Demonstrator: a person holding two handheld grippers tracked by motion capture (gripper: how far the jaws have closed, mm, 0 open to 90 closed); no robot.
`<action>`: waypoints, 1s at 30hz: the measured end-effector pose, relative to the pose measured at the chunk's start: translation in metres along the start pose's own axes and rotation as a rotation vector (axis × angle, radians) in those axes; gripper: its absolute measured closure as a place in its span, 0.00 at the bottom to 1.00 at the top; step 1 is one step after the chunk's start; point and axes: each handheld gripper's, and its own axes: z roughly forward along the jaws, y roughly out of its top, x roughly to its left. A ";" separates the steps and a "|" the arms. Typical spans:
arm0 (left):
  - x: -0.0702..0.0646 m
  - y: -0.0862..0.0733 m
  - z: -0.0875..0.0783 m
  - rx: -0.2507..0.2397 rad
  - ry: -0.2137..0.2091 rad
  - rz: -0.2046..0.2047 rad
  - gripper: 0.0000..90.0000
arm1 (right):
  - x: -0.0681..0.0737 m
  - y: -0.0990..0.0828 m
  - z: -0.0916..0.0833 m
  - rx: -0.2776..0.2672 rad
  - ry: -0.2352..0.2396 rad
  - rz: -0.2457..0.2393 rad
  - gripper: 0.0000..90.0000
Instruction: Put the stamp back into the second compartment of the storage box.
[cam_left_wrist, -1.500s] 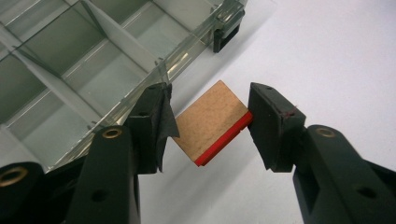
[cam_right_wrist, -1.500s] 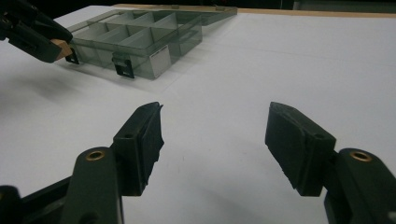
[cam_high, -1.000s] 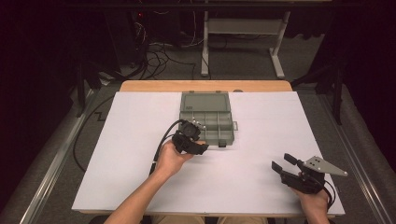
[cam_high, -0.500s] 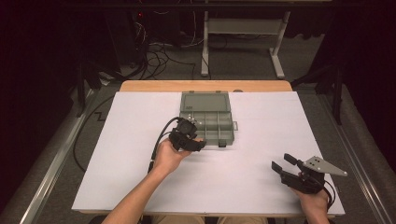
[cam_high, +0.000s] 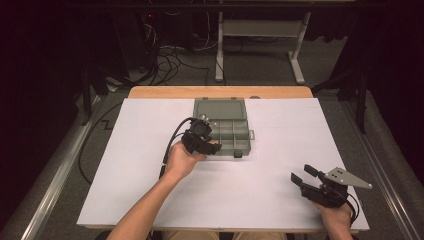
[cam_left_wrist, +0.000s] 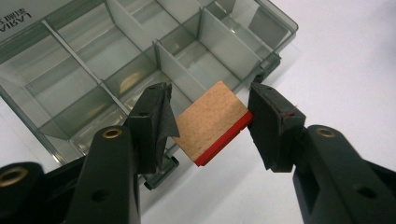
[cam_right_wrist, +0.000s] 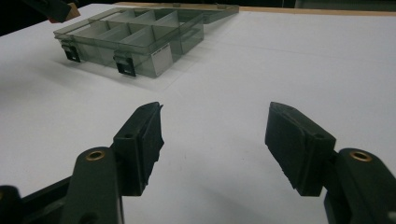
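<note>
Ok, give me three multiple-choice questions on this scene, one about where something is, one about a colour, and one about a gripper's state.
1. Where is the wooden block?
A. Lying in a compartment of the box
B. Between the left gripper's jaws, over the near edge of the compartment box
C. On the white table beside the right gripper

2. What colour is the strip along the block's lower edge?
A. Red
B. Blue
C. Green

3. How is the right gripper?
A. Shut on the block
B. Shut on the box's lid
C. Open, with nothing between its jaws

Answers: 1 B, the left gripper view shows the block clamped between both pads above the box's edge. 2 A, a red band runs under the pale wood. 3 C, its jaws stand apart over bare white table.
</note>
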 end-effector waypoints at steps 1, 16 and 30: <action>0.004 0.002 0.001 0.002 -0.005 -0.009 0.55 | 0.000 0.000 0.000 0.000 0.000 0.000 0.41; 0.020 0.024 0.006 -0.003 0.060 -0.022 0.55 | 0.000 0.000 0.000 0.001 0.000 0.001 0.41; 0.032 0.042 0.013 0.006 0.079 -0.047 0.55 | 0.000 0.000 0.000 0.001 0.003 0.000 0.41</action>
